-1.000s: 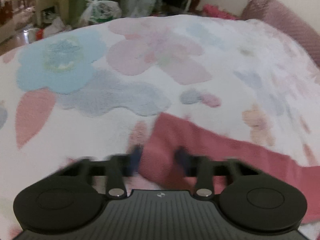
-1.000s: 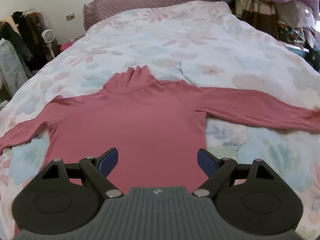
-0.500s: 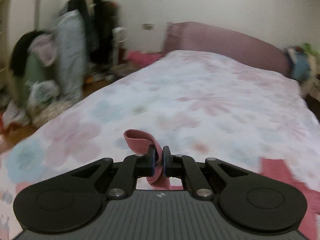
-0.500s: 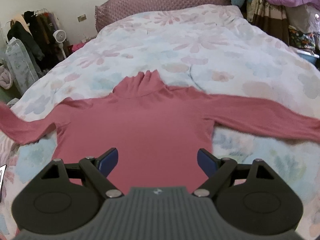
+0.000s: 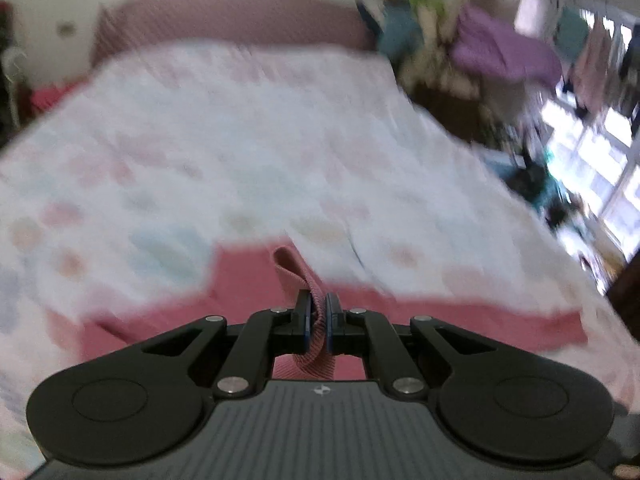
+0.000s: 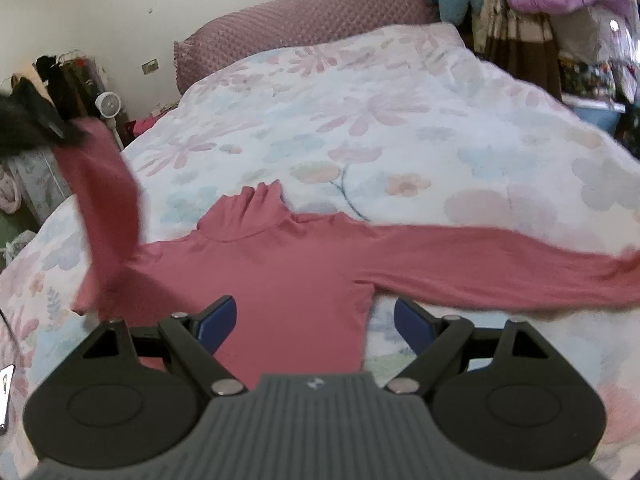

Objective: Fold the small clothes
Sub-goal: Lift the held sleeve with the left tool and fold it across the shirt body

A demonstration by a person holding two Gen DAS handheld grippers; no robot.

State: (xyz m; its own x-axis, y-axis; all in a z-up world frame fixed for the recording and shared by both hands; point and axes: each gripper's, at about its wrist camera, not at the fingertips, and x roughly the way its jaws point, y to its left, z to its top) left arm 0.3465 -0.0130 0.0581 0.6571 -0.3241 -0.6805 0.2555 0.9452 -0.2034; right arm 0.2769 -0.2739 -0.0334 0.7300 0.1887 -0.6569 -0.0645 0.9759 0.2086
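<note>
Left wrist view: the left gripper point(image 5: 317, 316) is pinching a cuff point(image 5: 296, 276) of the pink top point(image 5: 248, 280); bed point(image 5: 240, 140) and room are smearing into blur.

Right wrist view: the right gripper point(image 6: 316, 322) is gaping wide, holding nothing, over the top point(image 6: 280, 264) lying flat on the bed point(image 6: 400, 128). One sleeve point(image 6: 104, 200) is hanging lifted at left, its holder blurred.

Rose-pink turtleneck point(image 6: 280, 280); white quilt point(image 6: 400, 140) with pastel flowers.
</note>
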